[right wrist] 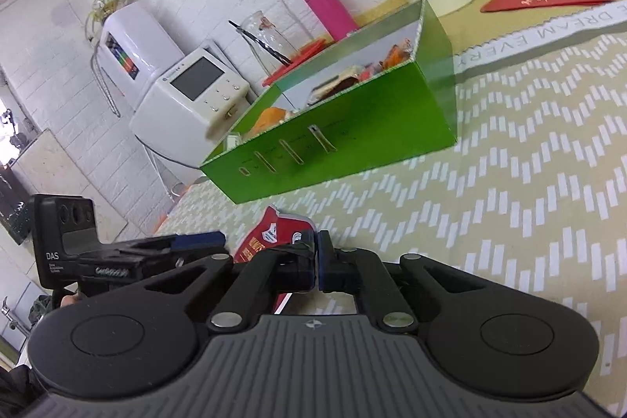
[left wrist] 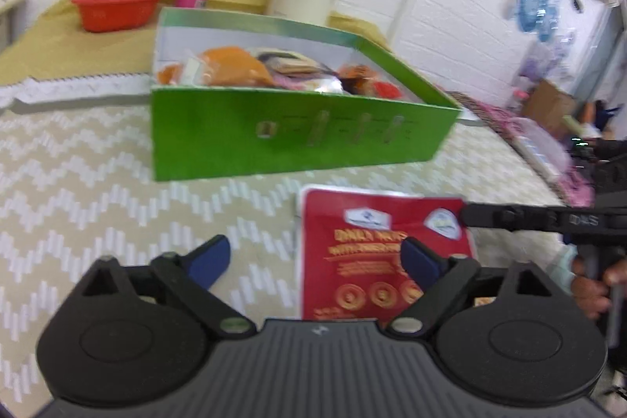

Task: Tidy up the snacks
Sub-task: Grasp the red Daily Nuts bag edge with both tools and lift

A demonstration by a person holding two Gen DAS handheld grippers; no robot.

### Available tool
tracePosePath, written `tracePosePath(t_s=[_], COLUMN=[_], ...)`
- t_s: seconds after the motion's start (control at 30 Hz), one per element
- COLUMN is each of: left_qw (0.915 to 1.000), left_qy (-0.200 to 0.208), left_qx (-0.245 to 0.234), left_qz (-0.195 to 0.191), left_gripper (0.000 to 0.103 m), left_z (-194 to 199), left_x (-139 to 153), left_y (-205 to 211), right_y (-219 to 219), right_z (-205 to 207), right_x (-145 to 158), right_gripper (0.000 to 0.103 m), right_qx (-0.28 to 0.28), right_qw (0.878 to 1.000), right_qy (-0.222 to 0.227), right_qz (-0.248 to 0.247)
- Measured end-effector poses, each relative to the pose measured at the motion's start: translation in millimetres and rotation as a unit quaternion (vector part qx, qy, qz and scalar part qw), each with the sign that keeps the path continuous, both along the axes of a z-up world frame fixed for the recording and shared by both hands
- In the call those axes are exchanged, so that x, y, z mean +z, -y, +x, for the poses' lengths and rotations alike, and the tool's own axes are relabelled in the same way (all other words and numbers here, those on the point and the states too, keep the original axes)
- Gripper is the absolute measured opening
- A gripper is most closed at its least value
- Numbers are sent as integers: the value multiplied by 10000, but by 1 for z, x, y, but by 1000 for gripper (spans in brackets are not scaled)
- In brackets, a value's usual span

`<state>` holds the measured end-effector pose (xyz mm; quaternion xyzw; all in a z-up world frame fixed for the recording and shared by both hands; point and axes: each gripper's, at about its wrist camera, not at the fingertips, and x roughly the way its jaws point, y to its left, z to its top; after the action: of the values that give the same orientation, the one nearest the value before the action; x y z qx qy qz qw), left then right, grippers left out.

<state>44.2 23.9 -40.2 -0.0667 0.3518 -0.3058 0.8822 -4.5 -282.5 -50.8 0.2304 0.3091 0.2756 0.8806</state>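
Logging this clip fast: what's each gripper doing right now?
Left gripper: open, holding nothing, over the red packet.
Right gripper: shut on the packet's corner.

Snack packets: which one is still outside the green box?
The red nut packet, lying flat on the tablecloth in front of the green box; the orange and other packets are inside.

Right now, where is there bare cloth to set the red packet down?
Bare cloth lies left of the red nut packet, in front of the green box. More is right of the box in the right wrist view. The box interior is crowded.
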Motion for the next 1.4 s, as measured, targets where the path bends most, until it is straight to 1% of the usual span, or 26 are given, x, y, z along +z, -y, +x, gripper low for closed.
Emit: tracePosePath(t_s=[0.1, 0.13, 0.17, 0.2, 0.23, 0.27, 0.3, 0.37, 0.5, 0.6, 0.63, 0.67, 0.7, 0.83, 0.9, 0.97, 1.03, 1.1, 1.13, 1.17, 1.23, 1.27, 1.3, 1.33, 1.37, 1.4], left_qw=[9981, 9970, 9967, 9966, 9971, 9972, 9966, 9951, 9967, 9988, 9989, 9991, 9990, 9979, 9958, 9909, 9814, 9662, 9620, 9596, 9596, 9631, 9680, 9746, 9797, 9825], left_qy=[-285, -362, -371, -367, -353, -377, -413, -538, -407, -306, -344, -359, -370, -630, -867, -1047, -1248, -1485, -1545, -1572, -1544, -1466, -1338, -1204, -1075, -962], left_qx=[-321, -396, -401, -425, -345, -285, -285, -179, -169, -94, -75, -54, -112, -84, 103, 418, 766, 1109, 1200, 1255, 1263, 1194, 1150, 1051, 999, 952], left_qz=[-447, -565, -608, -610, -572, -578, -649, -804, -684, -381, -302, -235, -208, -109, -275, -730, -1237, -1790, -1906, -1969, -1985, -1914, -1783, -1572, -1364, -1283], left_gripper=[90, 86, 76, 58, 26, 16, 15, 2, 0, 2, 12, 31, 37, 44, 48, 51, 54, 58, 59, 59, 59, 59, 55, 28, 16, 16], left_z=[0, 0, -2, -3, -3, -3, 0, 2, -4, -19, -25, -34, -44, -71, -75, -74, -71, -68, -67, -67, -66, -66, -66, -67, -68, -69], left_x=[-1, -1, -1, -1, -1, 0, -1, -2, 3, 11, 13, 15, 16, 17, 10, 2, -4, -10, -11, -11, -11, -10, -8, -7, -6, -6], left_y=[1, 3, 6, 9, 10, 10, 9, 4, 2, 2, 1, 0, -2, -4, -4, -7, -13, -19, -20, -20, -17, -13, -9, -3, 2, 4], right_y=[0, 0, 0, 0, 0, 1, 1, 0, -1, -1, -2, -2, -2, -4, -6, -7, -8, -12, -13, -16, -22, -27, -31, -36, -39, -42], right_z=[1, 1, 2, 3, 3, 3, 2, 1, -1, 0, 0, 0, 0, -6, -12, -20, -28, -38, -41, -43, -46, -46, -46, -47, -47, -46], right_x=[1, 0, -2, -3, -3, -3, -3, -1, 3, 2, 1, 1, 0, -1, -1, -2, -1, 1, 2, 3, 4, 5, 6, 7, 8, 9], right_gripper=[4, 4, 4, 4, 4, 4, 4, 4, 4, 4, 4, 4, 4, 4, 4, 4, 4, 3, 3, 3, 3, 3, 3, 3, 3, 3], right_qx=[-11, -32, -46, -76, -86, -89, -88, -78, -90, -148, -170, -189, -204, -344, -429, -499, -528, -484, -459, -385, -261, -202, -168, -170, -188, -192], right_qw=[10000, 10000, 9999, 9999, 9999, 9999, 9999, 9999, 9999, 9998, 9998, 9997, 9997, 9993, 9989, 9985, 9982, 9985, 9987, 9990, 9994, 9997, 9998, 9997, 9993, 9988], right_qy=[64, 34, -17, -53, -82, -88, -82, -37, 55, -1, -31, -59, -84, -149, -190, -232, -248, -205, -181, -162, -140, -108, -71, -21, 35, 47], right_qz=[49, 79, 112, 119, 118, 112, 114, 103, 99, 111, 108, 107, 97, 64, 37, 55, 121, 148, 145, 161, 161, 80, -35, -166, -308, -448])
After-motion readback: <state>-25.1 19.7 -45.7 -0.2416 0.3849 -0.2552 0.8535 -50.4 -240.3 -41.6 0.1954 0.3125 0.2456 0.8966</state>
